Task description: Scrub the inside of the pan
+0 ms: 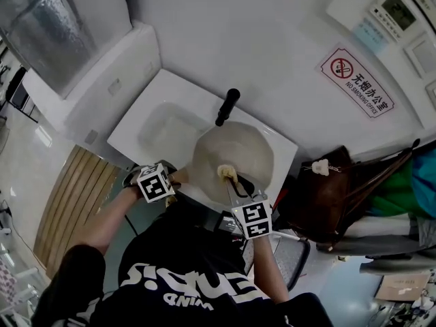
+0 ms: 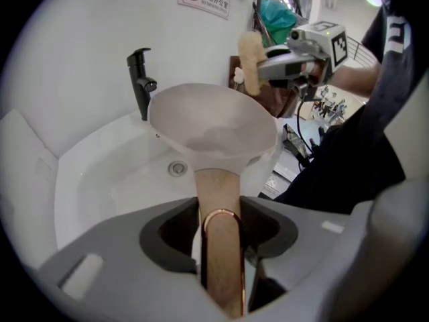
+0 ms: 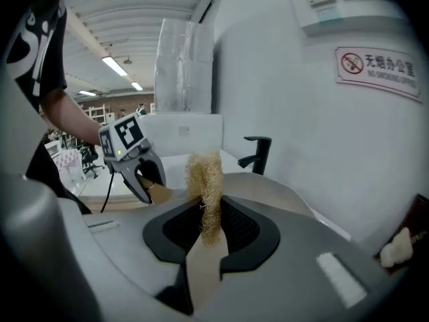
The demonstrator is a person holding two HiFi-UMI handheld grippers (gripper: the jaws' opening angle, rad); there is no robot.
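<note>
Head view: a cream-coloured round pan (image 1: pixel 235 152) is held over the white ceramic sink (image 1: pixel 153 135), in front of the black tap (image 1: pixel 227 106). The left tongs (image 1: pixel 176 178) reach in from the left. The right tongs (image 1: pixel 230 181) come up from below and carry a yellowish fibrous scrubber (image 1: pixel 225 172) over the near part of the bowl.

Left gripper view: the left tongs (image 2: pixel 221 247) are clamped on the pan's tan wooden handle (image 2: pixel 218 193), which has a copper loop. The handle's long axis runs straight away from them to the bowl (image 2: pixel 214 123). The scrubber (image 2: pixel 251 62) hangs near the far right rim and looks clear of the surface.

Right gripper view: the right tongs (image 3: pixel 209 230) are closed on the scrubber (image 3: pixel 204 183), which stands upright. The pan (image 3: pixel 268 193) lies just beyond and below it.

The right tongs are nearer the bowl, so scrubbing probably means moving down and forward.
</note>
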